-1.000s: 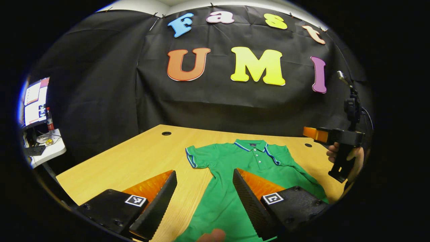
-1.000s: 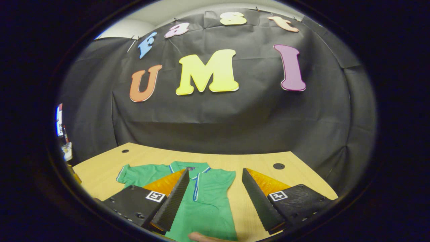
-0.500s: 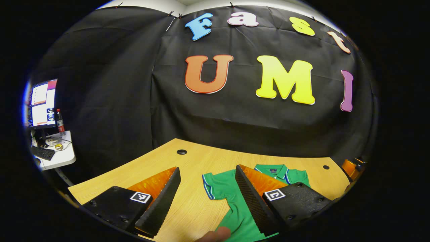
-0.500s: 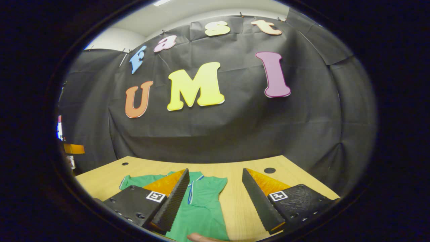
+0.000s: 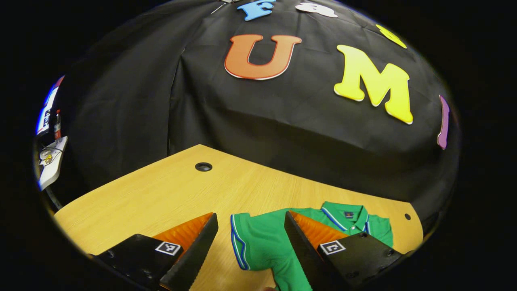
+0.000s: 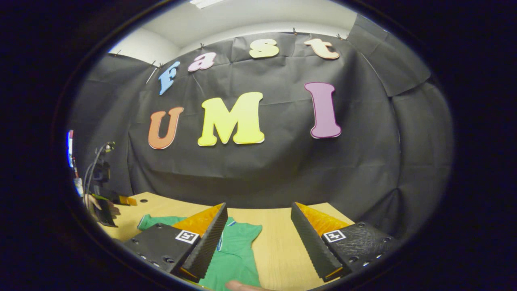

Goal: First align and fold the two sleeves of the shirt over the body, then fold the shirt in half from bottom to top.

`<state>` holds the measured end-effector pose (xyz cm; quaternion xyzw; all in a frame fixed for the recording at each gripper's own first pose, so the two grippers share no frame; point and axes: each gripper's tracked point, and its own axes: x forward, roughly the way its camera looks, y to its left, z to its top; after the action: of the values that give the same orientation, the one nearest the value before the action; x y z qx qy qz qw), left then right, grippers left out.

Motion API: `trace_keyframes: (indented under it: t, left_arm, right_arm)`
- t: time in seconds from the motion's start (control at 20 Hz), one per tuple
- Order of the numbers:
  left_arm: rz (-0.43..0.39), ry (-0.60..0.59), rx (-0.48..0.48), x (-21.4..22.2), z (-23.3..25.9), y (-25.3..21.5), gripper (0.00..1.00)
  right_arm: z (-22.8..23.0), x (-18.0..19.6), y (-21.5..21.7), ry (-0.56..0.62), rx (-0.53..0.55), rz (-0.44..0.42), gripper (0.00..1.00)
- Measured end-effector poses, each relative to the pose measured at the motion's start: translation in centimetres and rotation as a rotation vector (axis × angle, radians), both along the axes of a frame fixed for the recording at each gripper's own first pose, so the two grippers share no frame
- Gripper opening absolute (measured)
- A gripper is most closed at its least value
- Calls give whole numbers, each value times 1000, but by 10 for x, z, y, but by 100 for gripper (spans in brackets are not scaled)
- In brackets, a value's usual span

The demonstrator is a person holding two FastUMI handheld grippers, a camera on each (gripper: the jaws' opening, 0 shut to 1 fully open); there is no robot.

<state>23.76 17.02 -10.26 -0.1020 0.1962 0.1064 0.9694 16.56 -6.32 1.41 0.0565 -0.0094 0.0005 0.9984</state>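
Note:
A green polo shirt (image 5: 278, 242) lies flat on the wooden table (image 5: 153, 194), collar (image 5: 347, 214) toward the black wall. Its left sleeve (image 5: 244, 240), edged with blue and white trim, spreads out sideways. My left gripper (image 5: 249, 217) is open and hovers just above and before that sleeve, holding nothing. In the right gripper view the shirt (image 6: 236, 258) lies below and left of my right gripper (image 6: 259, 207), which is open and raised over the shirt's right shoulder edge. The left gripper (image 6: 121, 199) and the hand holding it show far left there.
Round cable holes sit in the table at the back left (image 5: 203, 166) and back right (image 5: 407, 216). A side desk with a monitor (image 5: 50, 161) stands beyond the table's left edge. The black cloth wall closes the back. A fingertip (image 6: 238, 286) shows at the bottom.
My left gripper has swung left and come down toward the left sleeve. My right gripper has tilted up, so the shirt sits lower in its view. Both stayed open.

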Motion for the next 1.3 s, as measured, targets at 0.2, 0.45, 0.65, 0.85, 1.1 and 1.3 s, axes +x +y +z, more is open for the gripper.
trace_keyframes:
  t: [0.2, 0.45, 0.65, 0.85, 1.1, 1.3]
  left_arm:
    - [-12, 85, -14, 12, -41, -2, 100]
    - [-12, 139, -80, 16, -70, -8, 76]
    - [12, 159, -103, 17, -81, -5, 54]
    - [15, 177, -67, 20, -84, -5, 17]
    - [-16, 179, 32, 23, -64, -13, 7]
    - [-77, 133, 116, 32, -35, -40, 7]
  right_arm:
    - [-10, 4, 6, 27, -17, 19, 92]
    - [-17, 3, 24, 52, -40, 62, 96]
    - [-18, 2, 27, 51, -51, 67, 96]
    - [-17, 3, 25, 55, -32, 61, 96]
    - [-19, 6, 14, 67, 8, 33, 95]
    - [-17, 7, 7, 55, -34, -6, 96]
